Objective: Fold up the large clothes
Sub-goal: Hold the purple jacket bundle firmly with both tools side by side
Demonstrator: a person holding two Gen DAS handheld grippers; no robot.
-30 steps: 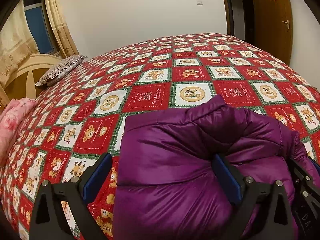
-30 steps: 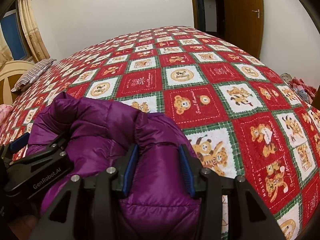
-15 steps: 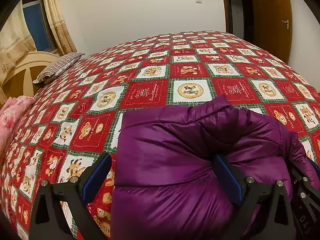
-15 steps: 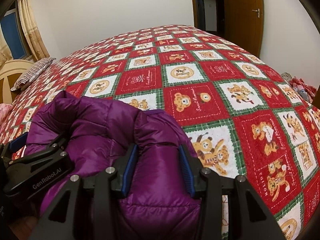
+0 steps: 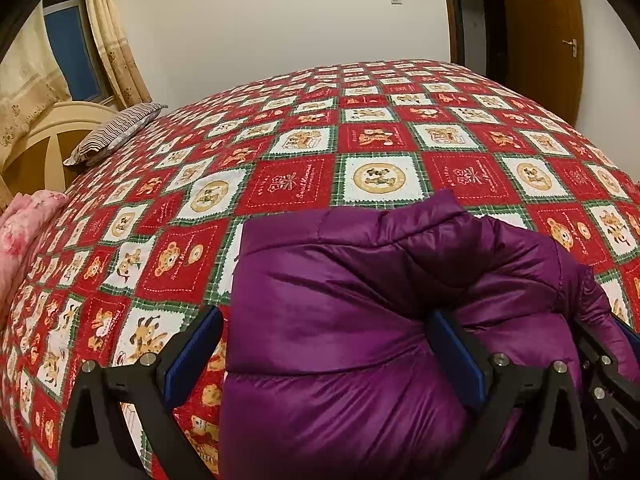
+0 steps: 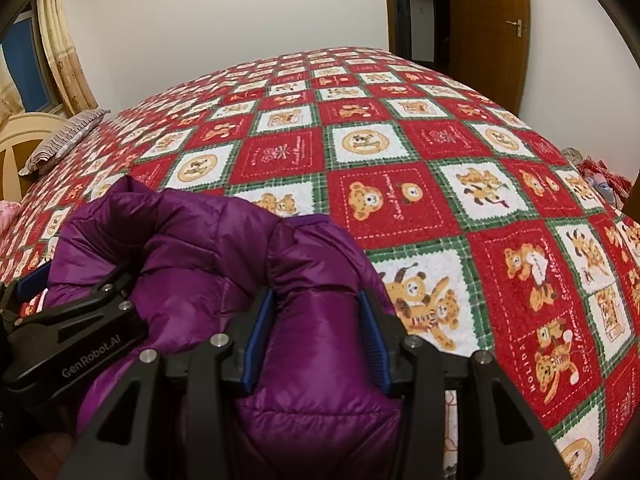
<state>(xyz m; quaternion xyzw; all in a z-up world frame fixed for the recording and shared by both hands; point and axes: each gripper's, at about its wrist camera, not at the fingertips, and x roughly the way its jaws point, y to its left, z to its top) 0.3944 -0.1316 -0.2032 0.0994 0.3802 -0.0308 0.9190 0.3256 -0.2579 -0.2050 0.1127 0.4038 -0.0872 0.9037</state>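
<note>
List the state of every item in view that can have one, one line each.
Purple puffer jacket: bunched on the bedspread, partly folded.
Left tongs: open wide, jacket between the fingers.
Right tongs: shut on a jacket fold.
Bedspread: spread flat.
Striped pillow: lying at the headboard.
Door: stands open.
Curtain: drawn aside.
</note>
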